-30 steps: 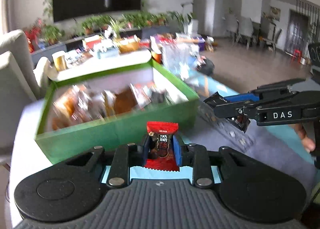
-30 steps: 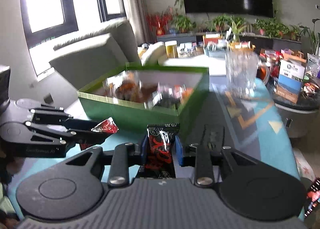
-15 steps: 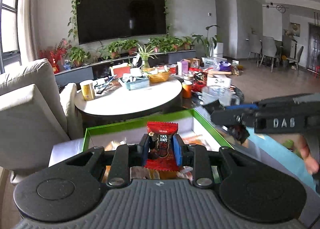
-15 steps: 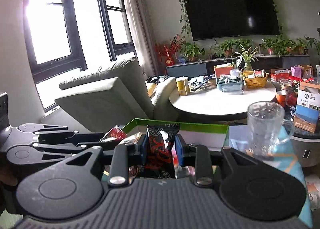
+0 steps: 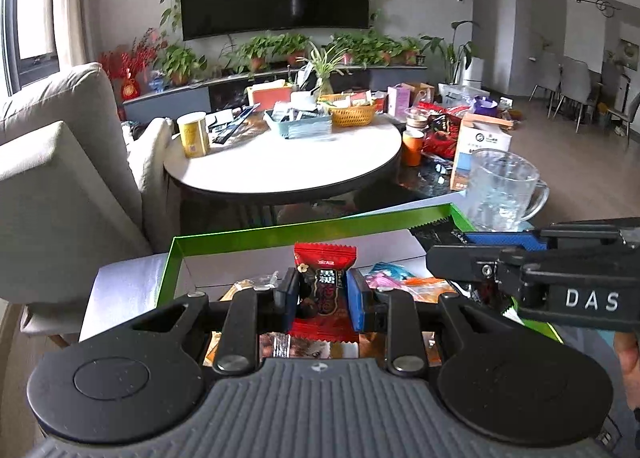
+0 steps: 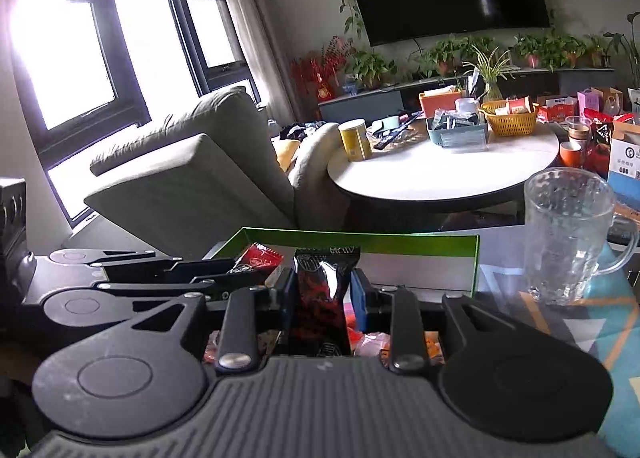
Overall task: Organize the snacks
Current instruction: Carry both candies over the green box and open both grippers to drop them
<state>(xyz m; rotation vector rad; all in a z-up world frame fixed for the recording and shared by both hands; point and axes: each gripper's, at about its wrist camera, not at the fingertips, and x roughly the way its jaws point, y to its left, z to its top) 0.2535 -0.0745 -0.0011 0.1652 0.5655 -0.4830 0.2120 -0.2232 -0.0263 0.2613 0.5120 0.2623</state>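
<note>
Left gripper [image 5: 323, 294]: black two-finger tool with blue pads, jaws closed tight on a red crinkle-edged snack packet [image 5: 325, 290]; the packet stands upright between the pads, its printed face toward the camera.
Right gripper [image 6: 323, 298]: the same kind of tool, jaws partly closed and pressed against both sides of a black snack packet with red print [image 6: 322, 298], also upright.
Position of both packets: each is held above the open interior of the green-rimmed, white-lined cardboard box [image 5: 256, 236], over the loose snacks lying in it.
Box contents: assorted wrapped snacks in orange, pink and brown [image 5: 404, 278], partly hidden behind the gripper bodies.
Relation of grippers: side by side over the box; in the left wrist view the right gripper enters from the right edge, marked "DAS".
Clear dimpled glass mug [image 6: 568, 238]: upright on the patterned teal tablecloth [image 6: 616, 330], just beside the box's right end.
Background: round white table [image 5: 280, 165] carrying a yellow can, a basket and boxes; grey sofa [image 6: 192, 177] at left.
</note>
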